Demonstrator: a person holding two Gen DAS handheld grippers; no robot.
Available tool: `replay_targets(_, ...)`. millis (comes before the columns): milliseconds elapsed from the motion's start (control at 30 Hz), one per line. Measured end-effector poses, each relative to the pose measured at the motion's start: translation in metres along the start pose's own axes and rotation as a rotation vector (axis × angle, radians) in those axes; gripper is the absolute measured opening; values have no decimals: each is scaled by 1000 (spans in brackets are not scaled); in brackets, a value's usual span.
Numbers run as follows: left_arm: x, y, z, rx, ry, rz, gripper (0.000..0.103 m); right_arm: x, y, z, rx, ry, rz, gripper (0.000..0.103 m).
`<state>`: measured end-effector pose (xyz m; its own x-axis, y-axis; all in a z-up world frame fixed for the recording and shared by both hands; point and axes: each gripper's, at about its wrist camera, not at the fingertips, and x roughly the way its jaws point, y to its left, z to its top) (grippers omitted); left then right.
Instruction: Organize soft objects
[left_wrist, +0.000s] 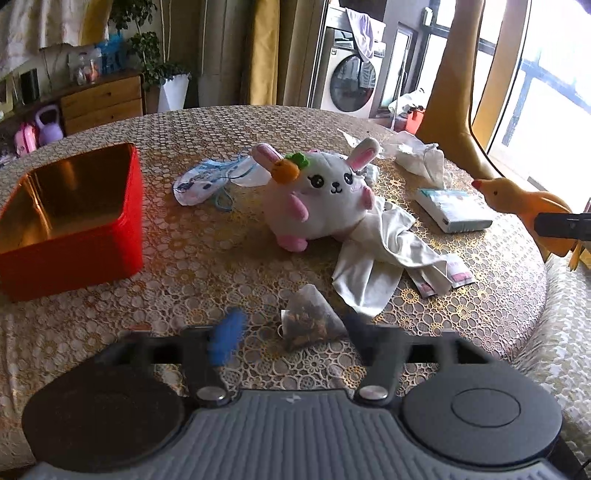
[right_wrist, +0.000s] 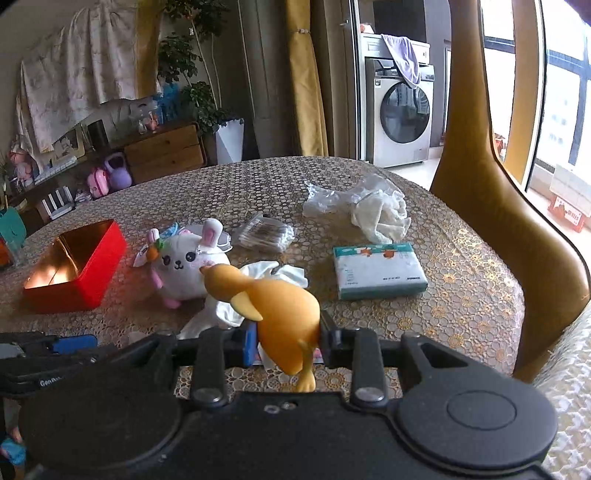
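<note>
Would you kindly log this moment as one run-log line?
left hand-held gripper: open, tea bag between fingers | right hand-held gripper: shut on orange duck | red tin: empty

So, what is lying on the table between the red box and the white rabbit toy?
Nothing. In both wrist views the lace tablecloth is bare between the red box and the rabbit toy.

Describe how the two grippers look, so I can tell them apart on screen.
Both are black, with round side discs and silver pivot screws. The left gripper has a ribbed grey body and one blue finger pad. The right gripper has a black body and a blue pad too.
</note>
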<state>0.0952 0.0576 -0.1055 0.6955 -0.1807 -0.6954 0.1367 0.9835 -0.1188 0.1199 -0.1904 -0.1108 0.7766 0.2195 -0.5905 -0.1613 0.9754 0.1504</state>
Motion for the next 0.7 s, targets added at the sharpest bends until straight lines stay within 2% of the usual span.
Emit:
replay_targets(300,34,-21,-5,97,54,46,75,9,-9,-5,17,14,23,32)
replay_targets(600,54,-20,-7,81,84,57,75,16,-24,-10,45,32,29,32)
replay_targets(633,55,-20,-7,75,87,56,70,16,-24,-11,46,34,29,32)
replay_targets(700,56,-19,-7,74,84,61,68,17,-25,-11,47,35,31,32)
